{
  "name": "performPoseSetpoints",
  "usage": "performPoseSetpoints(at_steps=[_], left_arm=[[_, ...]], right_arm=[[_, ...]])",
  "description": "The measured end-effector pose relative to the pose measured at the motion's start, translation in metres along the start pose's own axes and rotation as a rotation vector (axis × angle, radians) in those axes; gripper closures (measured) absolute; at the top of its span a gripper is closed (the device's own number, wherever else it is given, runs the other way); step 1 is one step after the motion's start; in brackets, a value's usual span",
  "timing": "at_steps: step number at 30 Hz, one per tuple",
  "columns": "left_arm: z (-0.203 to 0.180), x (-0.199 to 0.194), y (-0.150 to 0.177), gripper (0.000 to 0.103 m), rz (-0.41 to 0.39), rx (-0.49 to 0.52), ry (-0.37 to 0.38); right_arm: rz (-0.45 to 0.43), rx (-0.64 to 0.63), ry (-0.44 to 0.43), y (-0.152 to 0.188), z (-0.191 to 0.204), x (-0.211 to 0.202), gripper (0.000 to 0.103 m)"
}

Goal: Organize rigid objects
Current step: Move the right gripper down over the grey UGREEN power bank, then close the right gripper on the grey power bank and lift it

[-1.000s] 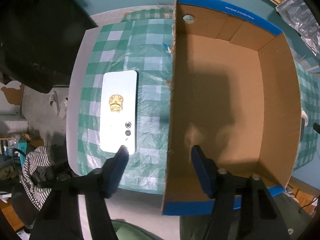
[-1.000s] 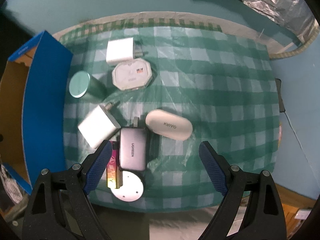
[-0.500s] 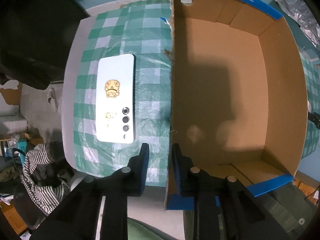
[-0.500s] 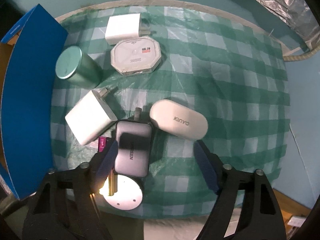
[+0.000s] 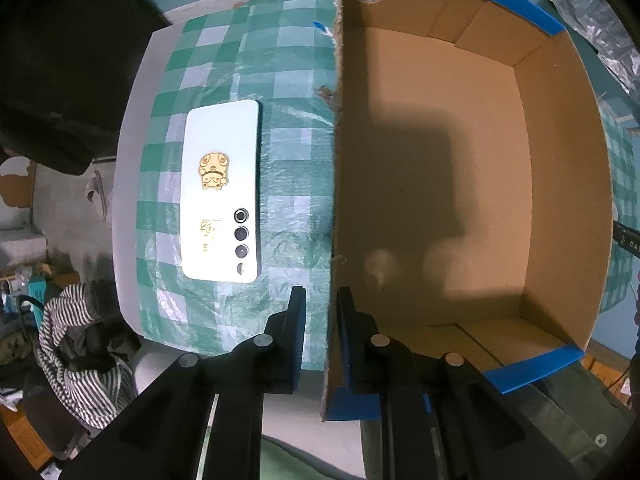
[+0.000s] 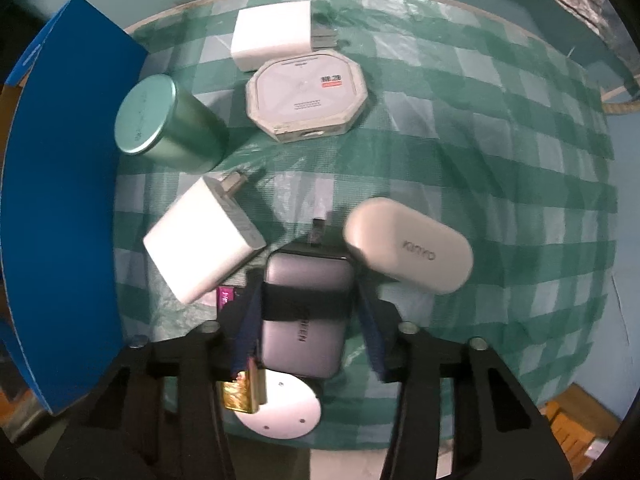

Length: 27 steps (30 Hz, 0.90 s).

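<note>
Two grippers, both closing. Right gripper [image 6: 306,322]: a second ago its jaws stood wide above the clutter; now lowered, they straddle the grey charger [image 6: 306,312], one pad at each long side, contact not yet certain. Just beyond its left pad lies a white adapter [image 6: 204,238]; beyond its right pad, a white oval case [image 6: 408,246]; farther ahead, a green tin [image 6: 160,124] and an octagonal box [image 6: 306,96]. Left gripper [image 5: 322,320]: jaws, earlier wide, now nearly pinch the cardboard box [image 5: 440,184] by its near wall. A phone [image 5: 222,196] lies ahead to its left. Judgement: box being steadied, charger likely first to go in.
</note>
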State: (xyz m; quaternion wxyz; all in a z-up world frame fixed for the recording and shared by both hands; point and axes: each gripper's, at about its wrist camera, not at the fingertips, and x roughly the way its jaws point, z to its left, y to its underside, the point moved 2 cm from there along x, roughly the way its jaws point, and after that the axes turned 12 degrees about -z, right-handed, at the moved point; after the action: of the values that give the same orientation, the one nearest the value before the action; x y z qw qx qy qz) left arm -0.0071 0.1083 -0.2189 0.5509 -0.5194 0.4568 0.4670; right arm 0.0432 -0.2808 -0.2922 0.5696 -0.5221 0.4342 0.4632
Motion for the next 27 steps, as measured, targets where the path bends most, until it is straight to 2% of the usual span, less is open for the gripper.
performPoseSetpoints(at_steps=[5,6,10,16,21,27], left_arm=[[-0.001,0.001,0.0,0.088,0.003,0.016,-0.003],[-0.002,0.001,0.0,0.088,0.002,0.024,0.0],[-0.002,0.0,0.001,0.088,-0.004,0.029,-0.005],[-0.003,0.001,0.001,0.091,0.004,0.04,0.016],[-0.004,0.001,0.002,0.095,0.0,0.053,0.018],[-0.006,-0.001,0.004,0.097,-0.004,0.072,0.015]], right_arm=[[0.0,-0.054,-0.004,0.006,0.012,0.002,0.061],[-0.005,-0.056,-0.012,0.016,0.008,0.006,0.061],[-0.004,-0.05,-0.025,0.018,0.008,0.016,0.06],[0.029,-0.082,0.011,0.018,0.014,0.033,0.06],[-0.002,-0.111,0.033,0.021,0.029,0.04,0.063],[-0.029,-0.093,0.012,0.027,0.029,0.025,0.063]])
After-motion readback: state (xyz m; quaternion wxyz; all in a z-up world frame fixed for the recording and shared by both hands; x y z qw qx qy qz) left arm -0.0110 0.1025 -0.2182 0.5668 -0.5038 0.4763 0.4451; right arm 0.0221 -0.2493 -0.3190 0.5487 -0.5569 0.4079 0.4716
